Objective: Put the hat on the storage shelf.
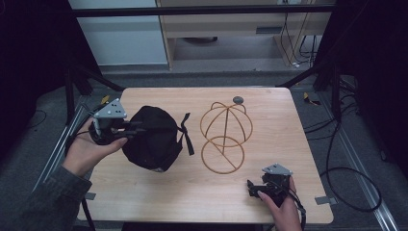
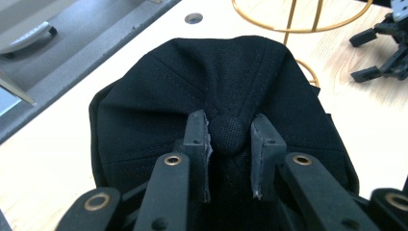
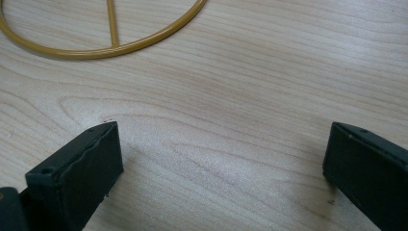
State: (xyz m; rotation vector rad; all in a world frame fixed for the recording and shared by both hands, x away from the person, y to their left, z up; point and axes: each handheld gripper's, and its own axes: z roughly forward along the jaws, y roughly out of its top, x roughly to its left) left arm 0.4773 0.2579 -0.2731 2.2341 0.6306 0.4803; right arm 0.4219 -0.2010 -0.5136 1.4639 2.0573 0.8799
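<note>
— Where do we find the black cap (image 1: 153,138)?

— On the left half of the wooden table (image 1: 202,197), just beside the gold wire hat stand (image 1: 225,135), its strap trailing toward the stand.

— And our left gripper (image 2: 230,137)?

— We see its jaws clenched on the cap's top button (image 2: 229,133), one on each side, pressing into the crown.

— The right gripper (image 3: 221,168)?

— Released: we see the jaws spread wide over bare wood near the stand's base ring (image 3: 103,45), grasping nothing, at the table's near right

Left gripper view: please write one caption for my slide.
Left gripper closed on the top button of a black cap lying on the wooden table.
</note>
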